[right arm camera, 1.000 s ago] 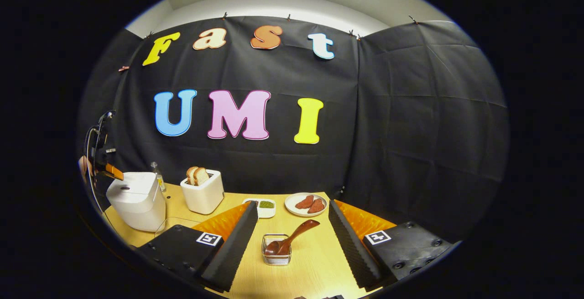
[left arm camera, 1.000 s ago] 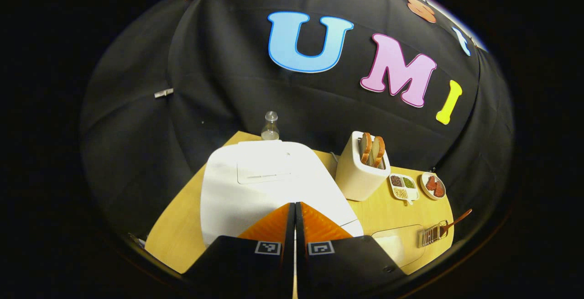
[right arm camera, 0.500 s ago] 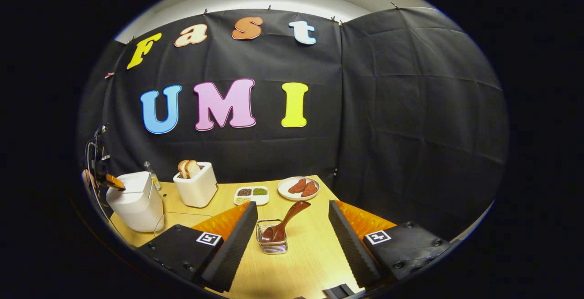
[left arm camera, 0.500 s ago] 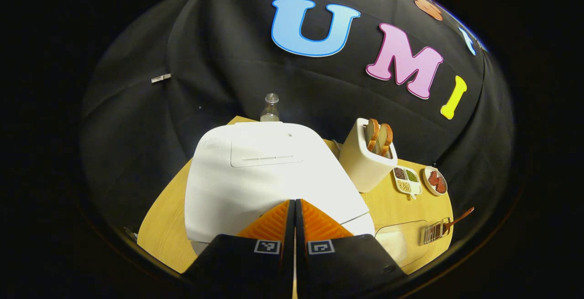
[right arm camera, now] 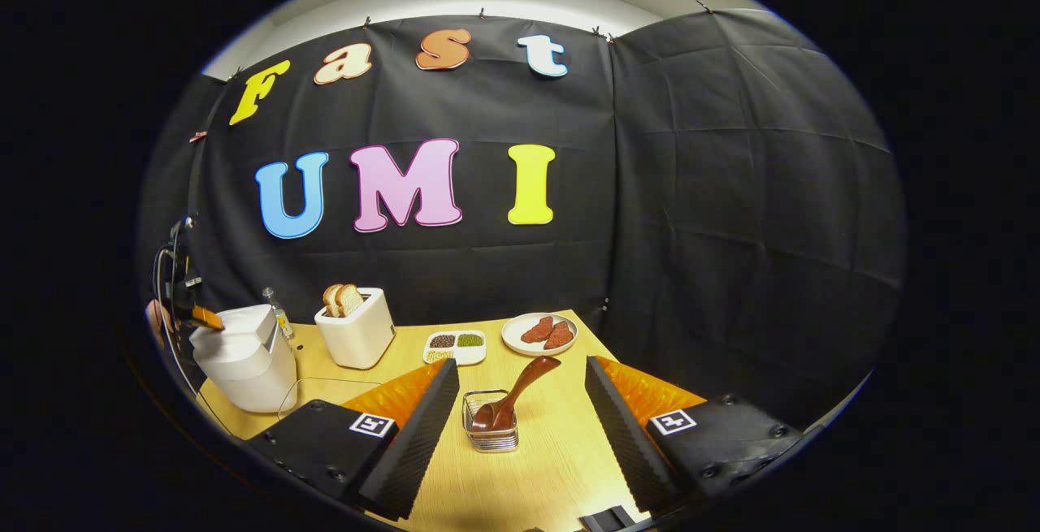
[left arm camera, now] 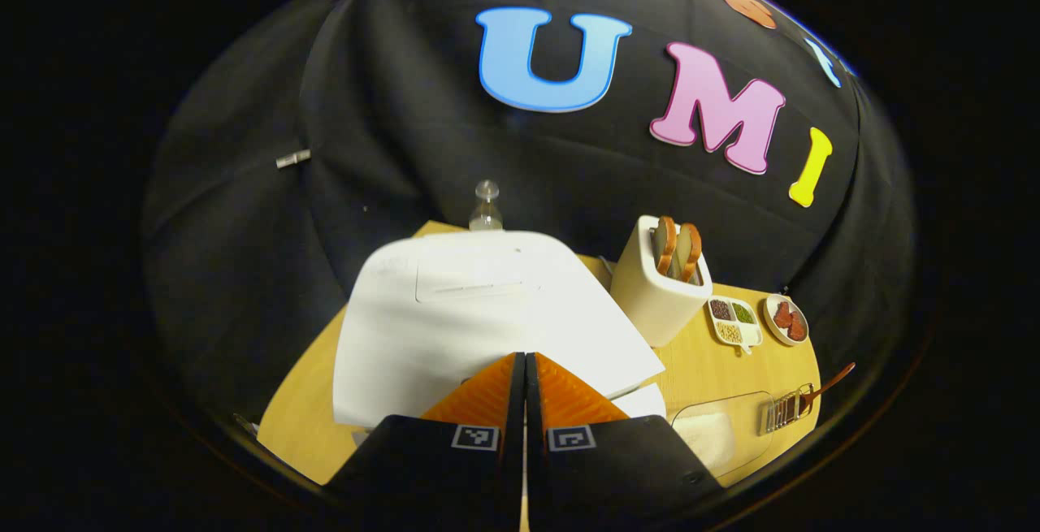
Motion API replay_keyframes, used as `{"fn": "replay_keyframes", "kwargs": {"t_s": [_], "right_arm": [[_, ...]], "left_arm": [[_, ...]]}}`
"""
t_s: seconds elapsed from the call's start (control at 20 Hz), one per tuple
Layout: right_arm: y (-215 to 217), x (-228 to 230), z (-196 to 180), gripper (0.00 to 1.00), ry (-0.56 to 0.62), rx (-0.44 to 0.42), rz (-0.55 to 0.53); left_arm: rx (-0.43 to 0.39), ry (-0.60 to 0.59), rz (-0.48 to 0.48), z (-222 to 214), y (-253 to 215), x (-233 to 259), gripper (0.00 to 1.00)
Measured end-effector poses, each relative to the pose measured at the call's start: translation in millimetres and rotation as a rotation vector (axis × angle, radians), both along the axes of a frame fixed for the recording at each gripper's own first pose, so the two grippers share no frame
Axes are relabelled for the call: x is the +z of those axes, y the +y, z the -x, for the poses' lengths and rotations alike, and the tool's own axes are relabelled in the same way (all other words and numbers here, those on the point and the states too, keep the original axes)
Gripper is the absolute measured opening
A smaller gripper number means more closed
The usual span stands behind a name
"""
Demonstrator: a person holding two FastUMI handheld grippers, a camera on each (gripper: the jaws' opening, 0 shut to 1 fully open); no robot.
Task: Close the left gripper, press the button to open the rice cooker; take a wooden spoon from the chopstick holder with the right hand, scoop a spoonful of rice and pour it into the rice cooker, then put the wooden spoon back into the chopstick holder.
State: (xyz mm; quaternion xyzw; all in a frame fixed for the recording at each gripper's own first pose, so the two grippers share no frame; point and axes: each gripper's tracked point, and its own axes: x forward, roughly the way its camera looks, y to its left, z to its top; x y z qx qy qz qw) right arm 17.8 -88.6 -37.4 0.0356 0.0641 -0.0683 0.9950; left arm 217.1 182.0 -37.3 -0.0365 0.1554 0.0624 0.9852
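**Lid popped a crack, spoon waiting in its holder**

Your left claw point(left arm camera: 524, 369) is pressed together, tips at the front edge of the one rice cooker point(left arm camera: 479, 321), whose lid is lifted a little. Your right claw point(right arm camera: 520, 402) is spread wide, with the one chopstick holder point(right arm camera: 490, 432) between its fingers, untouched. One wooden spoon point(right arm camera: 512, 394) leans in it. Behind the holder on the counter point(right arm camera: 552, 467) are one toaster point(right arm camera: 355, 335) with two bread slices, one seed tray point(right arm camera: 455, 345), one plate point(right arm camera: 539, 333).
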Motion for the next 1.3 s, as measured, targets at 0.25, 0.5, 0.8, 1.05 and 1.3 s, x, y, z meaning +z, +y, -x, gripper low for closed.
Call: {"fn": "replay_keyframes", "kwargs": {"t_s": [0.25, 0.5, 0.8, 1.05, 1.3], "right_arm": [[-1, 0, -13, 0.98, -0.007, 0.023, 0.008], [-3, -3, -35, 0.98, -0.004, 0.048, 0.001], [-5, -25, -72, 0.98, 0.044, 0.107, -0.017], [-6, -74, -99, 0.98, 0.164, 0.142, -0.092], [-10, -129, -122, 0.98, 0.29, 0.165, -0.157]], "left_arm": [[0.026, -0.247, -0.287, 27, -7, 108, 0.08], [-0.004, -0.34, -0.228, 68, -48, 136, 0.08], [-0.012, -0.272, -0.061, 115, -89, 94, 0.11], [0.033, -0.245, 0.033, 137, -106, 66, 0.41], [0.115, -0.202, 0.114, 150, -105, 45, 0.97]]}}
